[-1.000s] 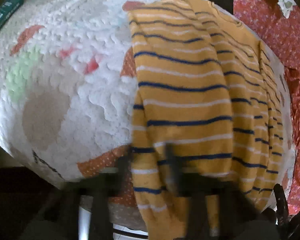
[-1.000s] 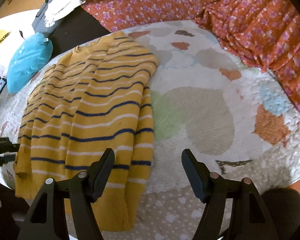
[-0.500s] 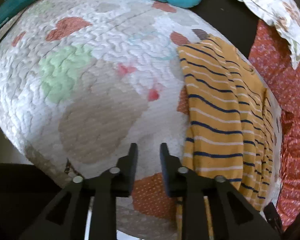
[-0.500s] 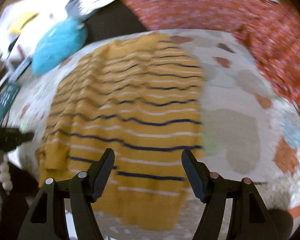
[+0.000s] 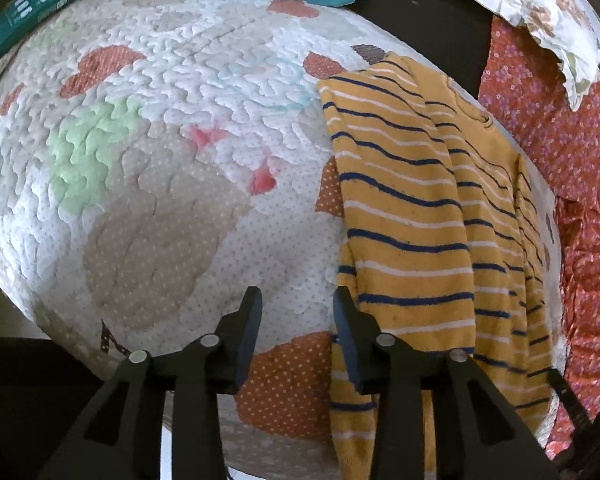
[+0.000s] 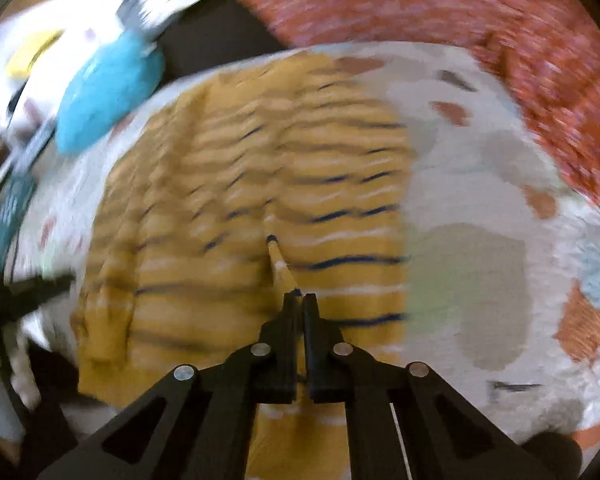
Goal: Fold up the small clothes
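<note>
Tongs (image 6: 299,300) pinched on striped sweater (image 6: 260,208)

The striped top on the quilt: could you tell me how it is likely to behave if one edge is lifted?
The striped top would probably flop and drape: it lies in soft folds on the quilt. It looks light, since the right gripper, shut on a pinch of it, raises a thin ridge. The knit seems unlikely to slip, though blur hides detail.

Right view smeared by blur — striped top (image 6: 240,216) loses its edges, hem cut off.
</note>
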Tool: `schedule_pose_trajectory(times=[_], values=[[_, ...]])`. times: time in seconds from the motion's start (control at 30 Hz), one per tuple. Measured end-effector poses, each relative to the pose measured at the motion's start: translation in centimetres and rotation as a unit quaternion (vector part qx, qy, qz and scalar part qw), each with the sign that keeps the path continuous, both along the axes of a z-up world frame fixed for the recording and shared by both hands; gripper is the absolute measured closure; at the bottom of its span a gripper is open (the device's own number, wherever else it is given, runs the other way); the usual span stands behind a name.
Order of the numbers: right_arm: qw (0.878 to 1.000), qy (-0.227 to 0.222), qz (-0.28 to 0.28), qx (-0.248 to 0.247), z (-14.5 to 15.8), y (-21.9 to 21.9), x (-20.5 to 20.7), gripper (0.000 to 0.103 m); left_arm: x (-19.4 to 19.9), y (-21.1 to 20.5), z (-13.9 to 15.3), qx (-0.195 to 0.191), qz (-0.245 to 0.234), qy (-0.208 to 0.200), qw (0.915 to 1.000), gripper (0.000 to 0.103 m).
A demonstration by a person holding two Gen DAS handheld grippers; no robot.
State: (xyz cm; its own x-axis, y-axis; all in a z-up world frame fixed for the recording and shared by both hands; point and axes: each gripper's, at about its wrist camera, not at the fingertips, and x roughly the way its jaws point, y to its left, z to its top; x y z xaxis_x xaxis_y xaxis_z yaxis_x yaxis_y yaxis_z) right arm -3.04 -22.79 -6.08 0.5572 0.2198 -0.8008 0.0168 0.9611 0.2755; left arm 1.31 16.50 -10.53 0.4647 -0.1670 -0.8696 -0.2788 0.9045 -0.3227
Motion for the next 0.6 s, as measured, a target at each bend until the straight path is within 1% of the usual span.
schedule_pose_trajectory(times=[0.03, 0.1, 0.13, 0.2, 0.27, 0.3, 0.33, 0.37, 0.4, 0.47, 0.5, 0.53, 0.57, 0.6], values=[[1.000, 0.003, -0.014, 0.016, 0.2, -1.7, 0.0, 0.100, 0.0, -0.1, -0.1, -0.002, 0.000, 0.001, 1.0000, 0.067], [0.999, 0.006, -0.047, 0.020, 0.6, -4.2, 0.1, 0.100, 0.1, -0.2, -0.1, -0.001, -0.001, 0.002, 1.0000, 0.067], [0.997, 0.008, -0.071, 0.005, 0.8, -5.9, 0.1, 0.100, 0.1, -0.3, -0.1, 0.002, -0.002, 0.002, 1.0000, 0.067], [0.993, 0.011, -0.111, -0.042, 1.1, -8.2, 0.5, 0.100, 0.0, -0.5, -0.1, 0.006, -0.003, 0.002, 1.0000, 0.067], [0.983, 0.015, -0.154, -0.102, 1.3, -10.9, 0.8, 0.100, 0.0, -0.4, -0.2, 0.006, -0.001, 0.005, 1.0000, 0.067], [0.975, 0.018, -0.171, -0.140, 1.3, -12.0, 1.2, 0.100, 0.1, -0.3, -0.4, 0.004, 0.001, 0.008, 1.0000, 0.067], [0.961, 0.026, -0.193, -0.198, 1.1, -13.4, 1.5, 0.100, 0.1, -0.3, -0.4, 0.002, 0.002, 0.010, 1.0000, 0.067], [0.950, 0.035, -0.209, -0.231, 0.8, -14.3, 1.8, 0.100, 0.1, -0.2, -0.5, 0.000, 0.002, 0.011, 0.9999, 0.067], [0.938, 0.049, -0.229, -0.253, 0.5, -15.4, 2.2, 0.100, 0.1, -0.2, -0.5, 0.000, 0.002, 0.012, 0.9999, 0.067], [0.931, 0.060, -0.263, -0.245, 1.0, -16.9, 1.8, 0.099, 0.1, -0.2, -0.6, -0.001, 0.002, 0.012, 0.9999, 0.065], [0.932, 0.049, -0.272, -0.233, 1.6, -16.7, 1.3, 0.098, 0.1, -0.1, -0.6, -0.002, 0.005, 0.013, 0.9999, 0.064], [0.940, 0.035, -0.264, -0.211, 2.2, -15.7, 0.9, 0.091, 0.1, 0.2, -0.6, -0.004, 0.011, 0.013, 0.9999, 0.064], [0.953, 0.025, -0.241, -0.182, 2.6, -14.2, 0.7, 0.077, 0.1, 0.5, -0.5, -0.004, 0.017, 0.012, 0.9998, 0.064], [0.964, 0.016, -0.213, -0.156, 2.8, -12.6, 0.5, 0.070, 0.0, 0.9, -0.4, -0.005, 0.025, 0.011, 0.9996, 0.064]])
